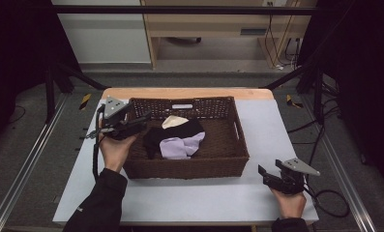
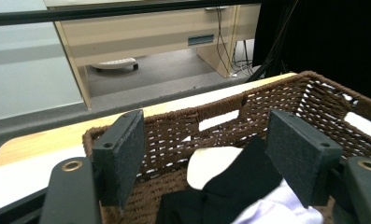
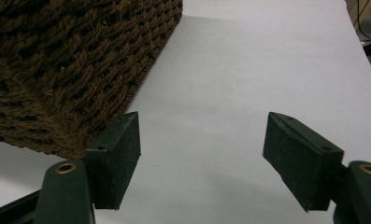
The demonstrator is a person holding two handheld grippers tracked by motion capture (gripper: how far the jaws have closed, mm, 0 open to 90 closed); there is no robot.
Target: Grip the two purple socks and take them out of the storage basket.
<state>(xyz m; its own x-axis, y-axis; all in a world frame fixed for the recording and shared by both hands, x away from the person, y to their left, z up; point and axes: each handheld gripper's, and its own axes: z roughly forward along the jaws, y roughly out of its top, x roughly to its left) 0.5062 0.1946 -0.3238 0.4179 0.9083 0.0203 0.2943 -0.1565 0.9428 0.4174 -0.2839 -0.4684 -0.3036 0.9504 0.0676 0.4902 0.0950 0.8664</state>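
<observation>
A white-topped table (image 1: 194, 193) with a wooden far edge carries all items under inspection. Beyond it stand a light wooden desk (image 1: 218, 24) and a pale wall panel.

Container: one dark brown woven basket (image 1: 230, 166), rectangular, with handle slots in its end walls, sits on the table left of centre. It is upright and flat on the surface. In the right gripper view its near right corner (image 3: 71, 70) shows as coarse rope weave resting on the tabletop.

Contents, by size: a black garment (image 1: 172, 133) lies crumpled across the middle of the basket floor. A lavender cloth (image 1: 180, 145) lies on the black garment's near right part, touching it. A cream cloth (image 1: 172, 121) shows at the far side, partly under the black garment. In the left gripper view the cream cloth (image 2: 211, 163) lies behind the black garment (image 2: 239, 182), with the lavender cloth (image 2: 276, 205) nearest.

Left gripper (image 1: 139, 121): held over the basket's left rim, jaws spread wide and aimed over the contents, holding nothing. In its own view the jaws frame the clothes without touching them.

Right gripper (image 1: 267, 175): low over the table near the right front edge, apart from the basket's near right corner, jaws spread, nothing between them but bare tabletop.
</observation>
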